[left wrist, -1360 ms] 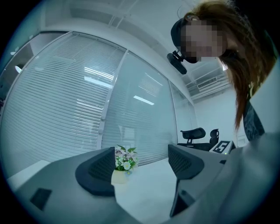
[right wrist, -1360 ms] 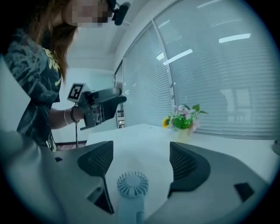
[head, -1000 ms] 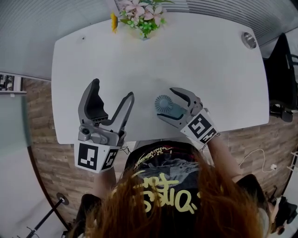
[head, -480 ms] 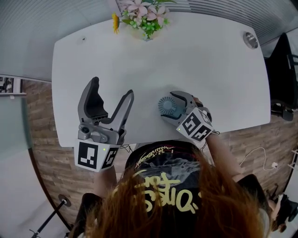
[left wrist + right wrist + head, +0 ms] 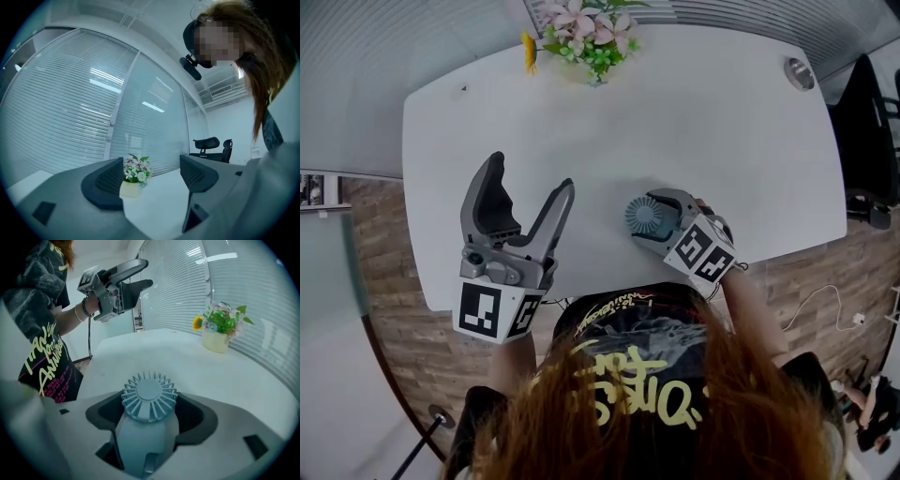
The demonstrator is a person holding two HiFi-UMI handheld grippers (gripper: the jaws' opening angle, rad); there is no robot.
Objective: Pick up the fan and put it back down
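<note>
A small pale blue fan (image 5: 643, 217) stands on the white table (image 5: 722, 122) near its front edge. My right gripper (image 5: 654, 219) slants down around it. In the right gripper view the fan (image 5: 149, 397) fills the space between the jaws of the right gripper (image 5: 150, 413). The jaws are closing, and dark gaps still show on both sides of the fan's ribbed head. My left gripper (image 5: 530, 178) hovers level over the table's left front, jaws wide apart with nothing between them. It also shows as the left gripper (image 5: 152, 176) and, farther off, the left gripper (image 5: 115, 282).
A pot of flowers (image 5: 586, 33) stands at the table's far edge, also seen as the flowers (image 5: 133, 180) and the flowers (image 5: 218, 331). A round metal fitting (image 5: 799, 73) sits in the far right corner. A black office chair (image 5: 872, 122) stands beyond the right end.
The right gripper has come down and tipped steeper around the fan, and its jaws have narrowed a little. The left gripper has barely shifted.
</note>
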